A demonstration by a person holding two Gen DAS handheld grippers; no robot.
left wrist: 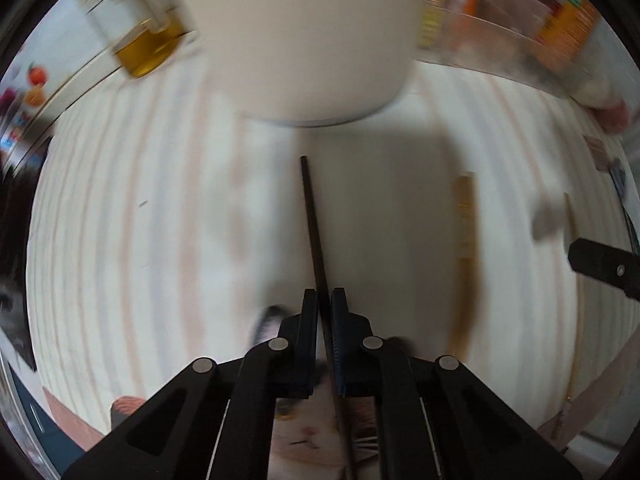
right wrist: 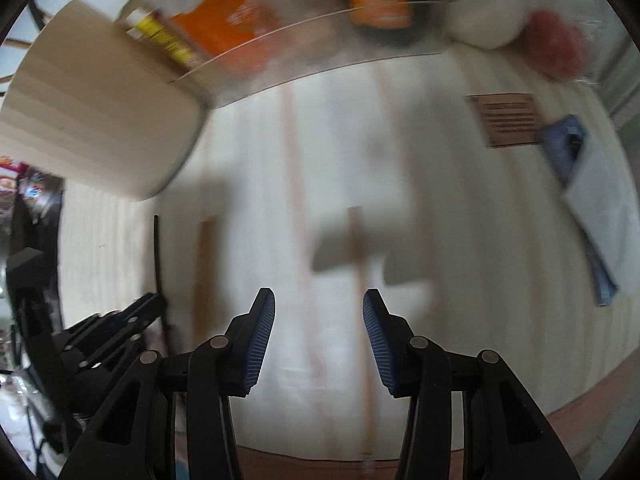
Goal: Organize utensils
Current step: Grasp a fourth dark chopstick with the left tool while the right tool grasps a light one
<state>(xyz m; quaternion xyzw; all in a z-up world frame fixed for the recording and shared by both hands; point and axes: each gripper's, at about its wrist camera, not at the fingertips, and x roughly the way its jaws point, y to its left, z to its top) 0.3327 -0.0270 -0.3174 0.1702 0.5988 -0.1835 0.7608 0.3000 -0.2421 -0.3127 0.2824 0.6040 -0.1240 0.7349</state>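
My left gripper (left wrist: 325,294) is shut on a thin black chopstick (left wrist: 311,216) that points forward at a cream cup (left wrist: 296,32) standing just ahead. A brown wooden utensil (left wrist: 466,248) lies on the table to its right. In the right wrist view my right gripper (right wrist: 319,300) is open and empty above the table. A slim wooden utensil (right wrist: 362,280) lies below and between its fingers. The cream cup (right wrist: 100,120) is at the upper left there, and the left gripper (right wrist: 148,304) with the black chopstick (right wrist: 159,256) is at the left. Both views are blurred.
A pale wooden table (left wrist: 140,200) carries everything. A glass jar of amber liquid (left wrist: 144,40) stands left of the cup. A clear bin (right wrist: 320,40) with orange packets stands at the back. A brown card (right wrist: 508,120) and blue cloth (right wrist: 568,148) lie at the right.
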